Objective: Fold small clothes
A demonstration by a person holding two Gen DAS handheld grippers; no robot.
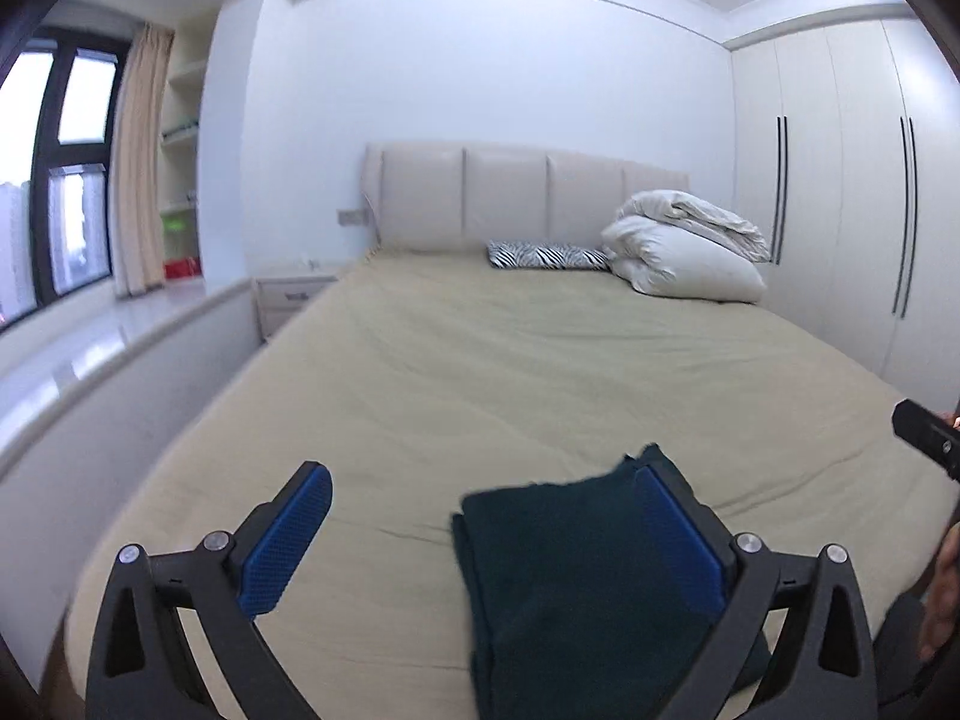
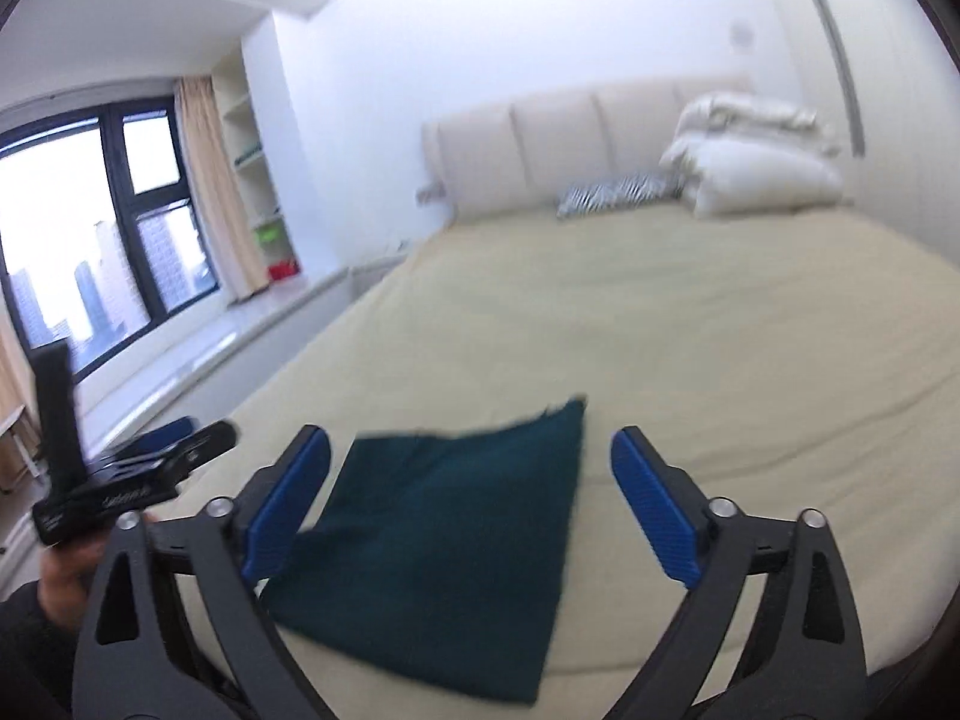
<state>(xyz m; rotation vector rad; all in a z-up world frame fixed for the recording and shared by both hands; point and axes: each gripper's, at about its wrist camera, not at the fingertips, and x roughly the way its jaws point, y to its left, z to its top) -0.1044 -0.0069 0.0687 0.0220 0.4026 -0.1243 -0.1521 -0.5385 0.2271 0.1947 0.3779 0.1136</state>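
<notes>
The left gripper [image 1: 486,531] hovers low over the near end of a bed, its two blue-padded fingers spread wide and holding nothing. The right gripper [image 2: 471,504] hovers beside it, just above the same spot, its jaws likewise spread wide and empty.

A small dark green cloth [image 2: 444,546] lies flat on the beige bed sheet [image 2: 690,330], near the foot of the bed. It appears already folded at least once: in the left wrist view a doubled edge shows along its left side. In that view the cloth [image 1: 564,594] sits toward the gripper's right finger, whose pad overlaps the cloth's far right corner; whether they touch cannot be told. In the right wrist view the cloth lies between the two fingers, nearer the left one.

Far off at the head of the bed are a padded headboard [image 1: 516,198], a zebra-striped pillow [image 1: 546,255] and a heap of white bedding [image 1: 684,249].

The step in hand seems to be the pause between folds, or the close of the folding. If another fold is wanted, the next move calls for lowering a gripper to an edge or corner, pinching all layers together, and carrying them across without dragging the cloth out of shape.
</notes>
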